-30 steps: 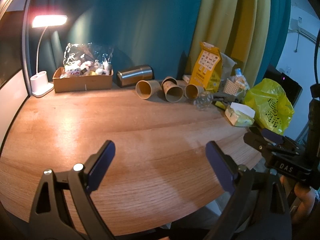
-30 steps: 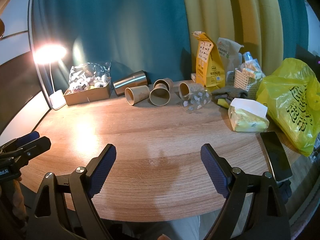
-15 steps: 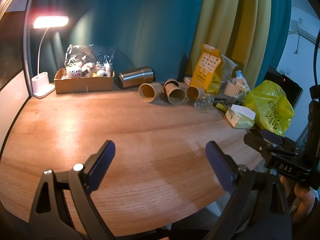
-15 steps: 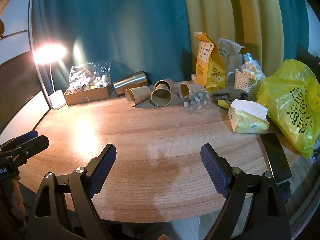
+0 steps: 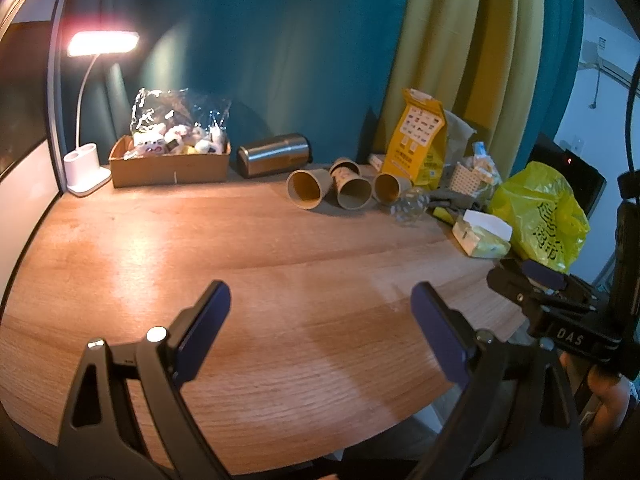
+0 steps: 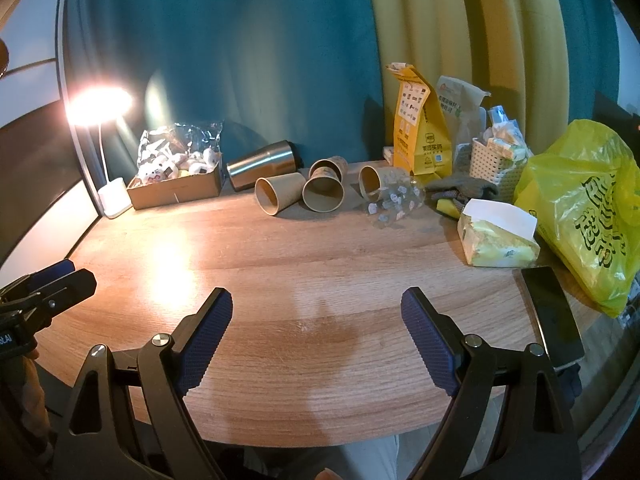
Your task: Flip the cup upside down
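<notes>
Several brown paper cups lie on their sides at the back of the wooden table (image 5: 280, 264), mouths toward me: a left one (image 5: 307, 189) (image 6: 278, 198), a middle one (image 5: 352, 193) (image 6: 323, 194) and a right one (image 5: 389, 188) (image 6: 376, 180). A steel tumbler (image 5: 274, 155) (image 6: 262, 164) lies behind them. My left gripper (image 5: 320, 328) is open and empty over the near table. My right gripper (image 6: 316, 336) is open and empty, also near the front edge. It also shows in the left wrist view (image 5: 536, 280).
A clear patterned cup (image 6: 394, 202) lies beside the right cup. A cardboard box of toys (image 5: 170, 160), a lamp (image 5: 86, 168), a yellow pouch (image 5: 420, 144), a tissue pack (image 6: 496, 236), a yellow plastic bag (image 6: 584, 204) and a phone (image 6: 554, 316) ring the table.
Both views have shifted slightly: the cups and clutter sit a little further right in the left wrist view. Both grippers stay open and empty.
</notes>
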Action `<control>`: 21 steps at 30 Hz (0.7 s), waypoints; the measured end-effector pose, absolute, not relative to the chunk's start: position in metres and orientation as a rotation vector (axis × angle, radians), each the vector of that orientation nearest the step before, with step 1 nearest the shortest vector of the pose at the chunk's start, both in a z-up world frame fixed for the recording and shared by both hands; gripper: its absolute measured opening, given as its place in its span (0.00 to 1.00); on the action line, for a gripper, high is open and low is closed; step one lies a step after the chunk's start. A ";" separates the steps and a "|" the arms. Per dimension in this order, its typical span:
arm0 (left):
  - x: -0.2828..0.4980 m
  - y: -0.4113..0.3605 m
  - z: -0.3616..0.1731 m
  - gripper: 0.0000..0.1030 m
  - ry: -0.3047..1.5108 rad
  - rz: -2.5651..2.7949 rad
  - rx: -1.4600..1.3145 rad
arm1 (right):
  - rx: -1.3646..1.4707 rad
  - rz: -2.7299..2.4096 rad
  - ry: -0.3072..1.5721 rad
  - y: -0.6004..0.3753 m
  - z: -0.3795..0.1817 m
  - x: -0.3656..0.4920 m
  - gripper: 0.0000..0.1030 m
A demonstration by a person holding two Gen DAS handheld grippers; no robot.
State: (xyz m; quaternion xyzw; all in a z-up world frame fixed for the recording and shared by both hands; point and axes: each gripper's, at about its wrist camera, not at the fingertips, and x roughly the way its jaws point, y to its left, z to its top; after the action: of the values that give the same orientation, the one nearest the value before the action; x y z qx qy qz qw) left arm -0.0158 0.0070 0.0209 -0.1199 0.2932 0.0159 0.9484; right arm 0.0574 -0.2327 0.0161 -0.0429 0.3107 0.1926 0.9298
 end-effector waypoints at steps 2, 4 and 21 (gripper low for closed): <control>-0.015 0.007 0.021 0.90 0.598 0.033 -0.244 | -0.087 0.396 0.638 -0.233 0.016 0.058 0.86; -0.015 0.007 0.021 0.90 0.598 0.032 -0.245 | -0.089 0.394 0.636 -0.233 0.016 0.057 0.86; -0.014 0.010 0.021 0.90 0.592 0.035 -0.245 | -0.092 0.394 0.639 -0.231 0.016 0.059 0.86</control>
State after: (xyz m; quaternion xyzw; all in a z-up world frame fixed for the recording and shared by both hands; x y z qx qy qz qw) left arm -0.0138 0.0101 0.0213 -0.1203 0.2911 0.0174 0.9489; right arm 0.0589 -0.2309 0.0159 -0.0448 0.3118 0.1923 0.9294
